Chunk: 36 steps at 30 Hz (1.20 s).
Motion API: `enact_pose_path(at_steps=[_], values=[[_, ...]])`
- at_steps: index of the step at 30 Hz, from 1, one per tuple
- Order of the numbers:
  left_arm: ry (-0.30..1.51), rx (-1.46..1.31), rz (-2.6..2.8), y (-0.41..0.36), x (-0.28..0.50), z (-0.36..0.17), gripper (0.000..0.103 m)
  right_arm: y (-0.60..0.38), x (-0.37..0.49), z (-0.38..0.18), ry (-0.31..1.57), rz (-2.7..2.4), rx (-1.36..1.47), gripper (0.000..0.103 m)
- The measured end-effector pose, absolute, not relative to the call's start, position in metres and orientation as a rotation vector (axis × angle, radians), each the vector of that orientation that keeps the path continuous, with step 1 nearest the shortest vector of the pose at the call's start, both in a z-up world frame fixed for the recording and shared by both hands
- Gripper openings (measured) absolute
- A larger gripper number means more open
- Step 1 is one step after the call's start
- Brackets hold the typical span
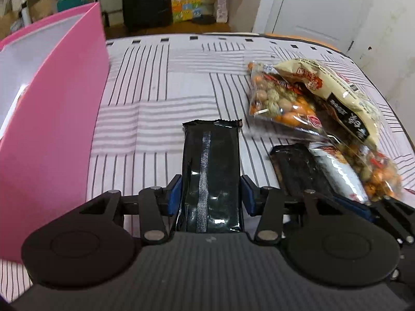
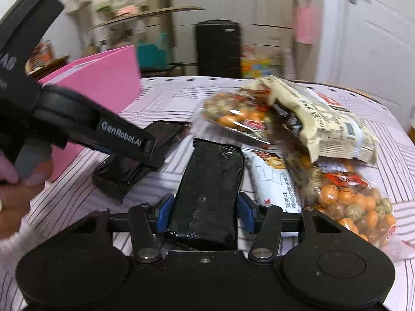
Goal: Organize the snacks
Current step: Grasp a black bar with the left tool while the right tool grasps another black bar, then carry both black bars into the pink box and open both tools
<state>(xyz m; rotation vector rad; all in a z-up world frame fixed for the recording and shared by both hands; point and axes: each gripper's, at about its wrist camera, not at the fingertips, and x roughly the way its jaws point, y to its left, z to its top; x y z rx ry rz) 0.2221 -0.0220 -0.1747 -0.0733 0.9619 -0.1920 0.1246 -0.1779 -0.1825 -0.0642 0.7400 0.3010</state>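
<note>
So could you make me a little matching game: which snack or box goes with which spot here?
Things: 1 pink box; 2 cream bag; 3 white packet; 4 middle black packet.
Places: A between the pads of the right gripper; B atop the nut bags; C standing at the striped cloth's left edge; D just right of the middle black packet.
Pairs: 1-C; 2-B; 3-D; 4-A.

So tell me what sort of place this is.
Probably a bedroom at home: the snacks lie on a bed's striped sheet, a white panelled door stands behind, and a black suitcase waits by the wall.
</note>
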Motion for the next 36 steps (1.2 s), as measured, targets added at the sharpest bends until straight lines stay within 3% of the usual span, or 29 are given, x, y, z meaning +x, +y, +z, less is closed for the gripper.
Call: enact_pose_path(at_steps=[2, 4, 10, 11, 12, 13, 14, 36], values=[[0.981, -0.066, -0.17, -0.021, 0.217, -0.175, 0.046, -0.18, 0.119, -0.182, 0.742, 0.327, -0.081, 0.058], [0.985, -0.059, -0.16, -0.02, 0.215, -0.177, 0.046, -0.181, 0.117, -0.181, 0.746, 0.323, -0.104, 0.067], [0.971, -0.028, -0.143, -0.024, 0.212, -0.179, 0.046, -0.183, 0.125, -0.182, 0.753, 0.322, -0.072, 0.072], [0.968, -0.027, -0.142, -0.024, 0.211, -0.179, 0.046, -0.179, 0.126, -0.183, 0.741, 0.323, -0.084, 0.071], [0.969, -0.027, -0.141, -0.024, 0.211, -0.179, 0.046, -0.175, 0.128, -0.185, 0.73, 0.325, -0.1, 0.066], [0.972, -0.028, -0.14, -0.024, 0.21, -0.178, 0.046, -0.172, 0.128, -0.185, 0.718, 0.321, -0.117, 0.054], [0.978, -0.03, -0.141, -0.024, 0.21, -0.176, 0.046, -0.169, 0.127, -0.183, 0.711, 0.32, -0.121, 0.053], [1.049, -0.034, -0.15, -0.019, 0.143, -0.117, 0.046, -0.195, 0.087, -0.122, 0.952, 0.49, -0.034, 0.053]])
